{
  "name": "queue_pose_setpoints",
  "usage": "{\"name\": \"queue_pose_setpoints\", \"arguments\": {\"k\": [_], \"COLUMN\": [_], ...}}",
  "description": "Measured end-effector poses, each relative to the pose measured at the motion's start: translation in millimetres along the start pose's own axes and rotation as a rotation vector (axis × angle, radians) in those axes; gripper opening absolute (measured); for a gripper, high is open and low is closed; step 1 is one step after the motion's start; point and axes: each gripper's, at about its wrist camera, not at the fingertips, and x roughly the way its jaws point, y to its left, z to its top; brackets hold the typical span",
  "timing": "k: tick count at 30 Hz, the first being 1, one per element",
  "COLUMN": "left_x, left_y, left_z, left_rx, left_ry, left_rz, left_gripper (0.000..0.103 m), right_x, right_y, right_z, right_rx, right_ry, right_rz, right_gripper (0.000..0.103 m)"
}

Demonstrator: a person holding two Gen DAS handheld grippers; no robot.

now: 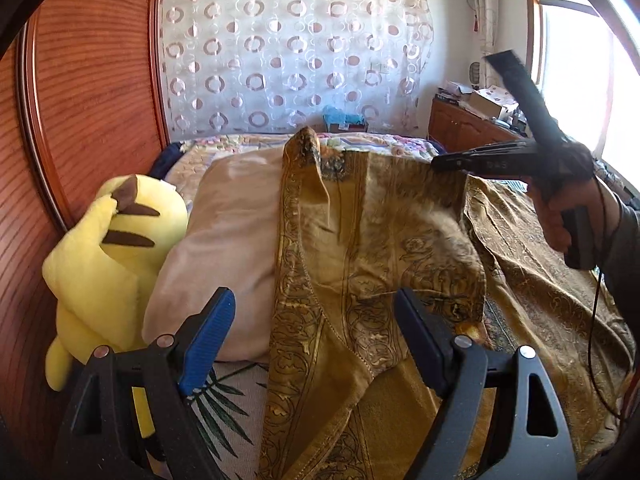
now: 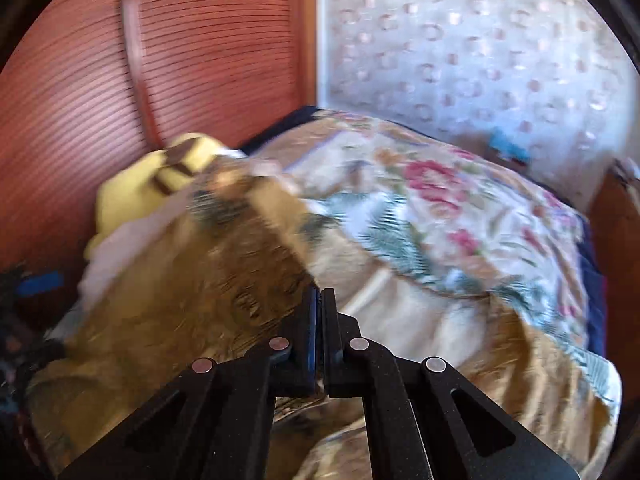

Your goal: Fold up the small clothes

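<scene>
A mustard-gold garment (image 1: 360, 260) with dark scroll print lies across the bed and partly over a beige pillow (image 1: 224, 240). My left gripper (image 1: 314, 296) is open, its blue-padded fingers (image 1: 208, 336) standing apart just above the garment's near part, with nothing between the pads. My right gripper (image 1: 436, 165), held by a person's hand (image 1: 568, 216), is shut at the garment's far right corner, and the cloth there looks pulled up and blurred. In the right wrist view the right gripper (image 2: 320, 292) has its pads together at the edge of the golden garment (image 2: 180, 300).
A yellow plush toy (image 1: 108, 248) leans on the wooden headboard (image 1: 92, 80) at the left. More gold patterned cloth (image 1: 540, 260) spreads to the right. A floral quilt (image 2: 440, 220) covers the far bed. A wooden cabinet (image 1: 468, 128) and a curtain (image 1: 288, 48) stand behind.
</scene>
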Motion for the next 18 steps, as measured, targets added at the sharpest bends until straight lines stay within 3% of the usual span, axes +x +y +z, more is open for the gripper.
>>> {"name": "queue_pose_setpoints", "arguments": {"k": [2,7,12,18], "left_x": [0,4,15,37], "left_y": [-2,-15,-41,-88], "left_z": [2,10,26,44], "left_rx": [0.001,0.013,0.037,0.1], "left_ry": [-0.002,0.007,0.019,0.03], "left_rz": [-0.002,-0.026,-0.11,-0.198], "left_gripper": [0.082,0.082,0.082,0.084], "right_x": [6,-14,-79,-154], "right_y": [-3,-9,-9,-36], "right_z": [-2,-15,-49,-100], "right_rx": [0.006,0.032,0.07,0.151], "right_ry": [0.011,-0.029,-0.078,-0.138], "right_rz": [-0.024,-0.02,-0.058,-0.172], "right_gripper": [0.017,0.056,0.057,0.064]}}
